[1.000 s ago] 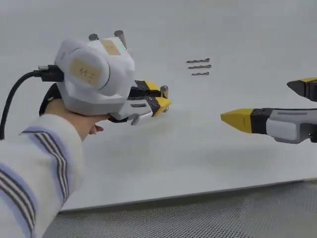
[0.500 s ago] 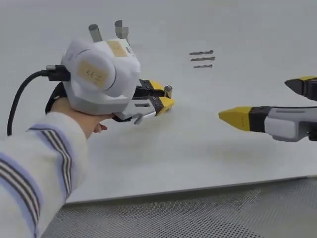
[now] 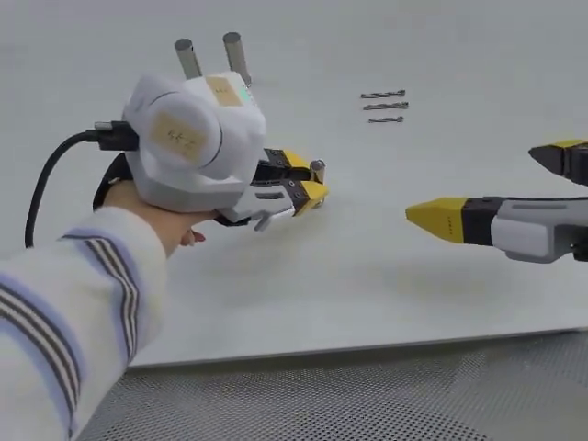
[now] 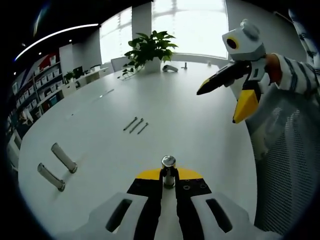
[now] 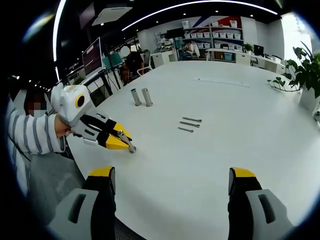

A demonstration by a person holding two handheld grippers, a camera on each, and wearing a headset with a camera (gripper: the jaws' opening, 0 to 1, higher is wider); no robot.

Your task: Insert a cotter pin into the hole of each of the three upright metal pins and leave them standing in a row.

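The right gripper point(image 3: 470, 184), cut off at the head view's 3 o'clock edge, hangs over the white table point(image 3: 367, 276) with its jaws wide apart and nothing between them. The left gripper point(image 3: 308, 186) pinches one metal pin point(image 4: 168, 165) at its tips. The pin's lower shaft is hidden between the jaws, and its hole cannot be made out. Three cotter pins point(image 3: 384, 106) lie at 1 o'clock from that gripper. Two more pins point(image 3: 236, 57) stand upright at 11 o'clock.

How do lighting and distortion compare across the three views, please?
Head view: even, soft light, faint shadows on the table, little distortion. Left gripper view: fisheye bending, windows blown out white behind the plant. Right gripper view: fisheye bending, dimmer room, bright ceiling strips.
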